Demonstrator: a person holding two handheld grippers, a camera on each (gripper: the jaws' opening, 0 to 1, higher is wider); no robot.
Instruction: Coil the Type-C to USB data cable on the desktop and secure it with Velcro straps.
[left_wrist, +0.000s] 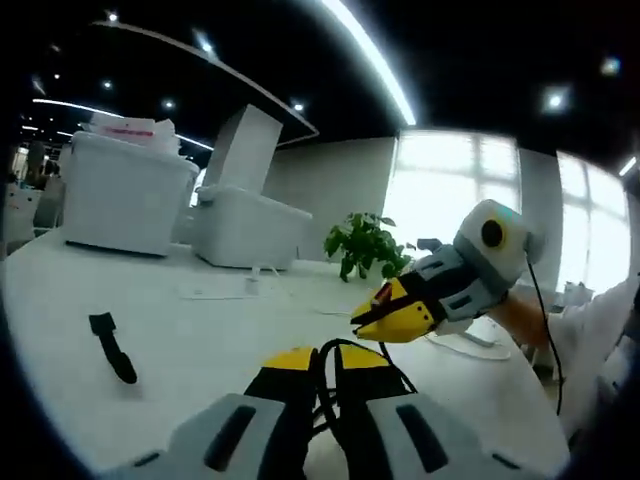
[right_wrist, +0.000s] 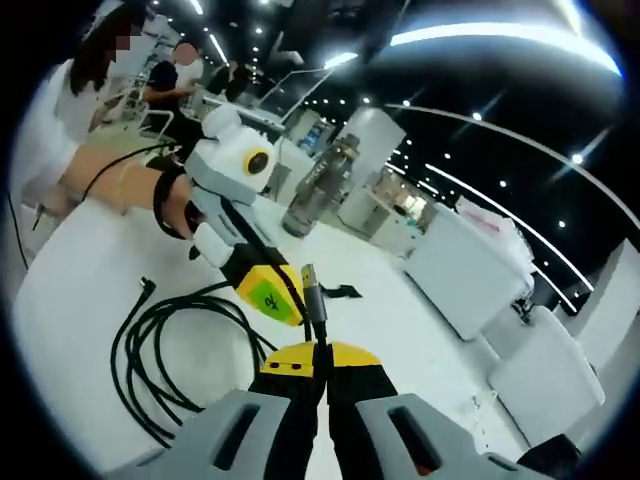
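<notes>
Fingers (right_wrist: 345, 368) pinch the cable (right_wrist: 160, 345), its plug end (right_wrist: 309, 283) blurred

Left tongs (left_wrist: 328, 362) are closed on black cable loops; right tongs (right_wrist: 322, 362) are clamped on the cable's plug end, held close together.

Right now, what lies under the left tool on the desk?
In the right gripper view, black cable loops lie on the desk below the left tool; where they run beneath it is hidden.

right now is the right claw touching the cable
Touching. In the right gripper view the right claw is shut on the black cable just below its metal plug, which sticks up from between the closed jaws.
</notes>
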